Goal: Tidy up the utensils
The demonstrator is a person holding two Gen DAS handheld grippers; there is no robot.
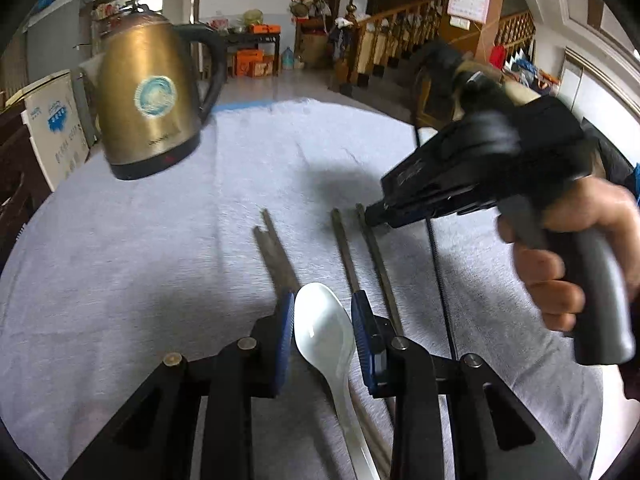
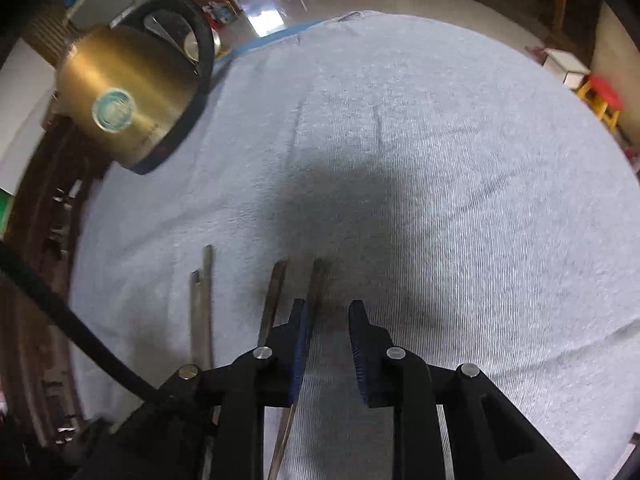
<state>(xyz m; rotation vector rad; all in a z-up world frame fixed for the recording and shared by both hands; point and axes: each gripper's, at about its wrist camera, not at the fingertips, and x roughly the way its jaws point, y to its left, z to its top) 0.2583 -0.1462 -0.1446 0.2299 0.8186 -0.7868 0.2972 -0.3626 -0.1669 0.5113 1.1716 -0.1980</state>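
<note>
A white spoon [image 1: 324, 340] sits bowl-up between the blue pads of my left gripper [image 1: 325, 320], and both pads touch the rims of its bowl. Its handle runs back toward the camera over metal chopsticks. On the grey cloth [image 1: 160, 240] lie a close pair of chopsticks [image 1: 276, 256] and two separate ones [image 1: 344, 248] to their right. My right gripper [image 1: 372, 216], held by a hand [image 1: 560, 272], hovers at the far end of the rightmost chopstick [image 1: 378, 264]. In the right wrist view the right gripper [image 2: 326, 308] stands open with bare cloth between its fingers. One chopstick [image 2: 318, 280] lies just by its left pad.
A brass-coloured kettle [image 1: 148, 96] with a black handle stands at the far left of the round table; it shows again as the kettle [image 2: 120, 96] in the right wrist view. A black cable [image 1: 438, 272] crosses the cloth on the right. Open cloth [image 2: 440, 160] lies beyond the chopsticks.
</note>
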